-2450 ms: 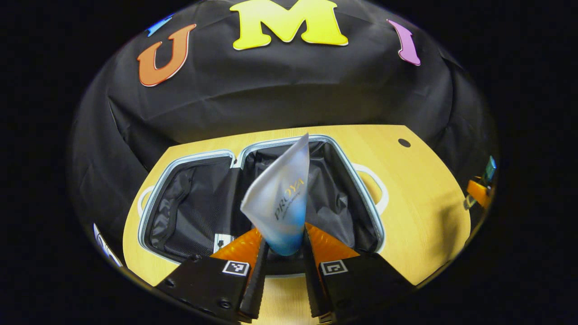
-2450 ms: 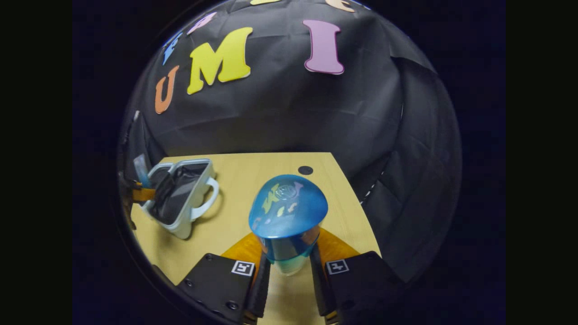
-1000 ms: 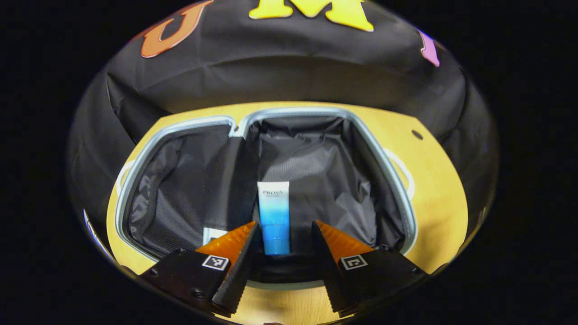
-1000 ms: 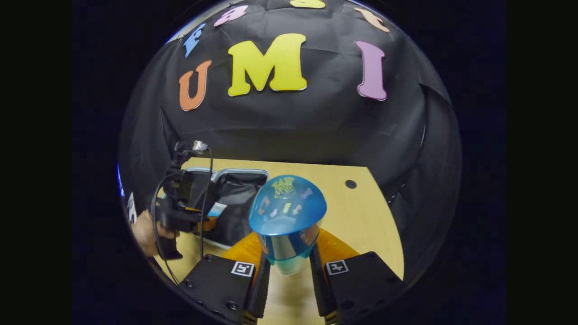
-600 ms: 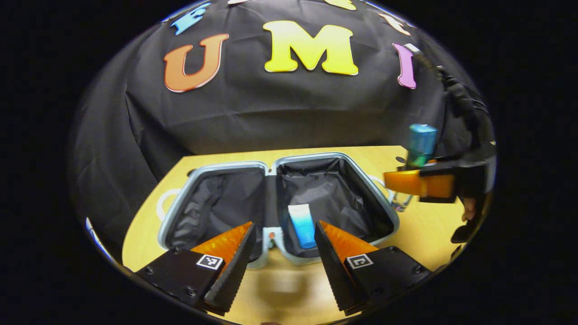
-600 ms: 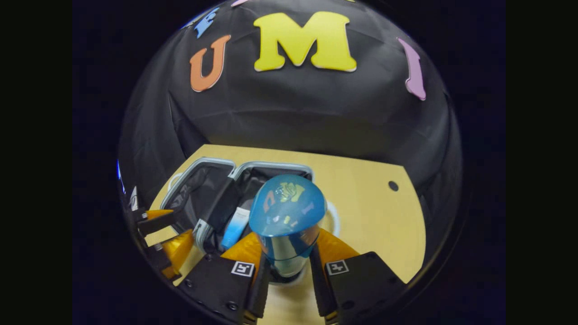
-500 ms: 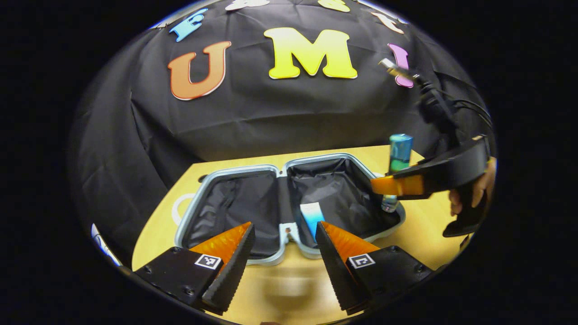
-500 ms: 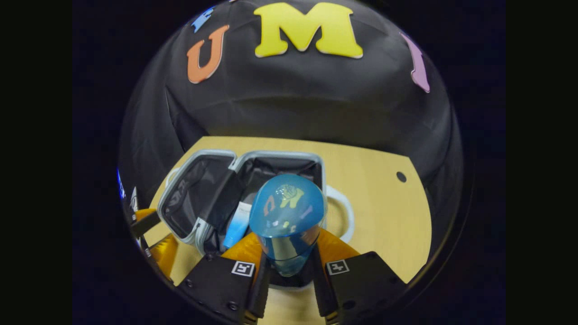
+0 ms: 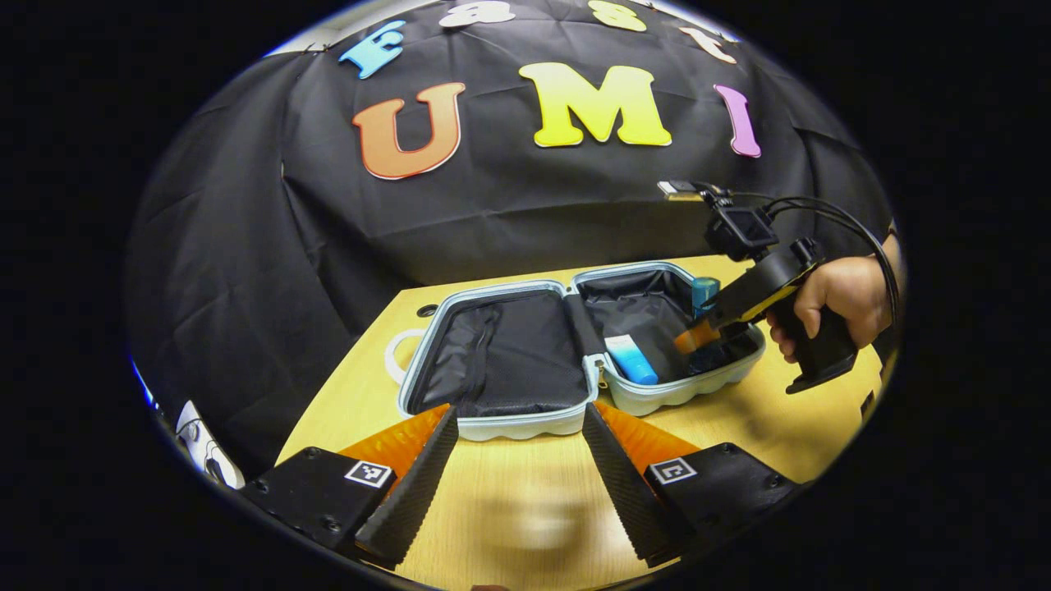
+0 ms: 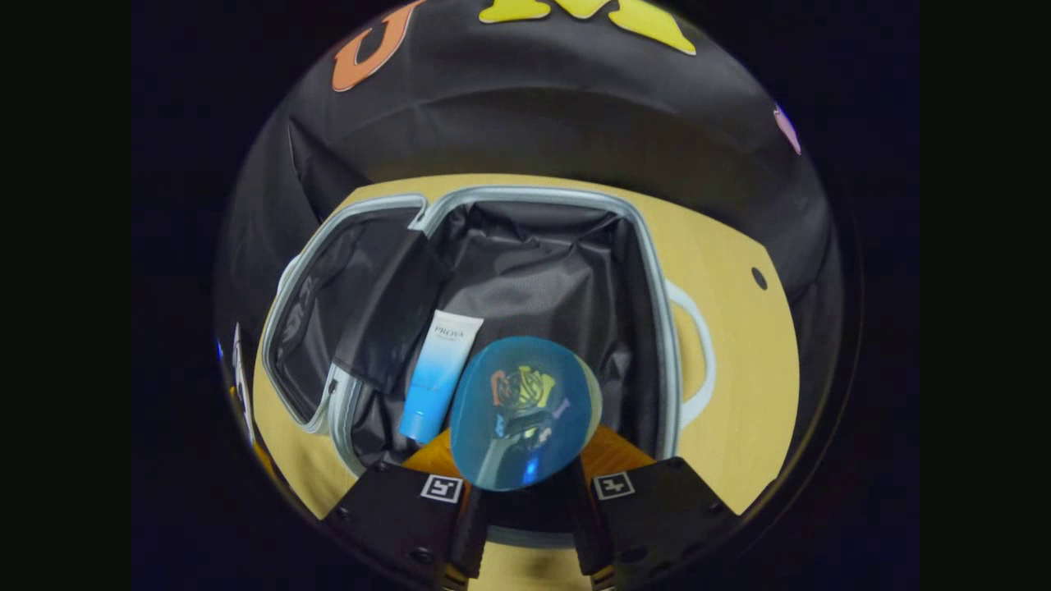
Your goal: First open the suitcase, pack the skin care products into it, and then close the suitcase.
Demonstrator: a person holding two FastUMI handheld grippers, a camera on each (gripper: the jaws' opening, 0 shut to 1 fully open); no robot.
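Blue-capped bottle (image 10: 524, 410) clamped in right hand-held gripper (image 10: 525, 501) over open suitcase (image 10: 649, 271), beside tube (image 10: 439, 369); left hand-held gripper (image 9: 516, 484) spread, empty.

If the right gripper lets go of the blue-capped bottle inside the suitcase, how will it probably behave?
The bottle looks round and tall for its width, so it may tip and roll toward the tube. Its glossy cap suggests a hard, slippery surface. The suitcase has soft lining, which should cushion it.

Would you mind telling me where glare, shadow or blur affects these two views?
Left gripper view: a soft blurred shadow on the table between the fingers; edges bend from the fisheye. Right gripper view: the bottle's glossy blue cap mirrors the booth, hiding its own surface.
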